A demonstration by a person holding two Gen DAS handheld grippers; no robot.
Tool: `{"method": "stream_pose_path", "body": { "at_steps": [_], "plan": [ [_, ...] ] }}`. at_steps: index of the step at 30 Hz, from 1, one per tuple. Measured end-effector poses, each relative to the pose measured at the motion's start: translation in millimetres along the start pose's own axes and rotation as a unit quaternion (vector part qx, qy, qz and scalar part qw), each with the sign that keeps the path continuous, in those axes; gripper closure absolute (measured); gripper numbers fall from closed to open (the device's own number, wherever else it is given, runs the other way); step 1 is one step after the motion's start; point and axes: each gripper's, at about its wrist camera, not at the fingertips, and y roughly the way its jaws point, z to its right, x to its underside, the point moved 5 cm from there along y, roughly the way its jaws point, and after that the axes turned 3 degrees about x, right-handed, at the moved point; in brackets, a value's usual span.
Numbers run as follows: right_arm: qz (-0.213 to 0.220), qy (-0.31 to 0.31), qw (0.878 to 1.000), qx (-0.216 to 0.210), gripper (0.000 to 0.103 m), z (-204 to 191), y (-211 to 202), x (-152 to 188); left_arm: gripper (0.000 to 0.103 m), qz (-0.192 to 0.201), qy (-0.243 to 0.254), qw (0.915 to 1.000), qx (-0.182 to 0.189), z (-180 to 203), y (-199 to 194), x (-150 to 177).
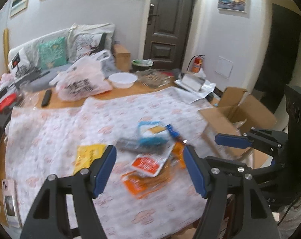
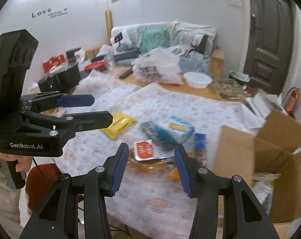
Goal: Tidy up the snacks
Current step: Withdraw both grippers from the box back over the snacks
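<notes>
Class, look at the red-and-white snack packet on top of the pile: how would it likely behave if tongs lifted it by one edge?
The red-and-white snack packet looks thin and glossy, so it probably sags and may slip. It rests on the orange packets, so pulling it could drag those. It is likely light, being flat.

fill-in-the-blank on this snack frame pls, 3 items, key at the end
1. Both the left gripper and the right gripper have their jaws ____.
2. The flat packet lying apart from the snack pile is ____ in colour.
3. The open cardboard box sits on the ____ side of the pile in the right wrist view.

Missing words: open; yellow; right
</notes>
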Motion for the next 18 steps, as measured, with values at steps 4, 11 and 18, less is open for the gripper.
{"method": "stream_pose_path", "body": {
  "at_steps": [4,11,18],
  "plan": [
    [-0.029,0.0,1.0,-0.012,0.059,-16.7,31.1,8.8,0.036,-0.018,-0.019,0.9996,0.009,-24.0,14.9,23.5],
    [-0.088,0.04,0.995,-0.002,0.059,-8.5,86.6,40.6,0.036,-0.059,-0.042,0.9966,0.039,-39.8,60.8,53.2],
    [-0.103,0.068,0.992,0.037,0.053,16.7,106.5,57.6,0.038,-0.093,-0.052,0.9923,0.063,-44.1,101.4,67.9]
  ]
}}
